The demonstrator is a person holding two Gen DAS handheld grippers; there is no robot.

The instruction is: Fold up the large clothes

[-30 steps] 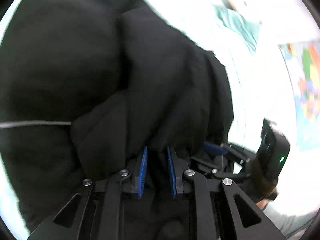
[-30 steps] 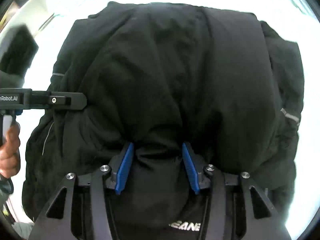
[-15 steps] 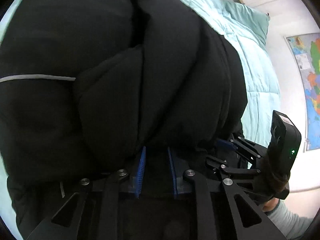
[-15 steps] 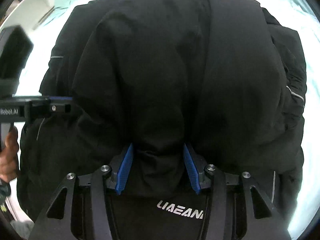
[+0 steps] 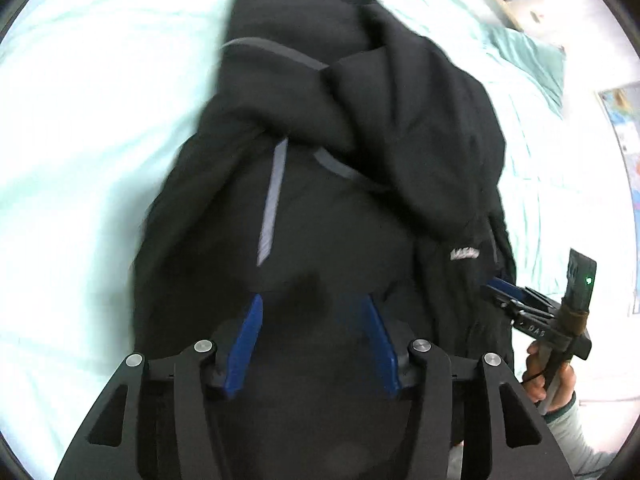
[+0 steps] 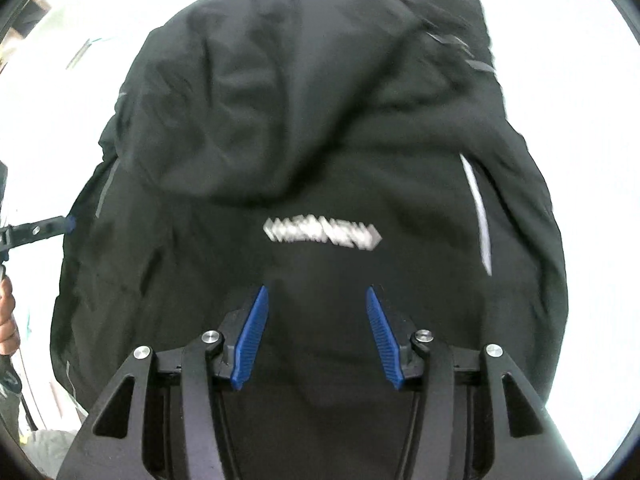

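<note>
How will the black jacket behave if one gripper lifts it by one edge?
The jacket would probably sag and unfold: it lies in soft, puffy folds on the bed. It looks padded, so likely bulky yet fairly light. Its smooth shell may slip between the fingers, so a thick pinch seems safer.

Both rigs look the same tbh: left gripper [image 5: 312,308] and right gripper [image 6: 316,300] are matte black w/ ribbed blue pads [image 6: 250,344]; silver round screws at the linkage pivots; triangular cutouts in the outer arms; side block on the right one has a green LED + brown strap; person's sleeve [image 5: 576,436] is pale grey-green
</note>
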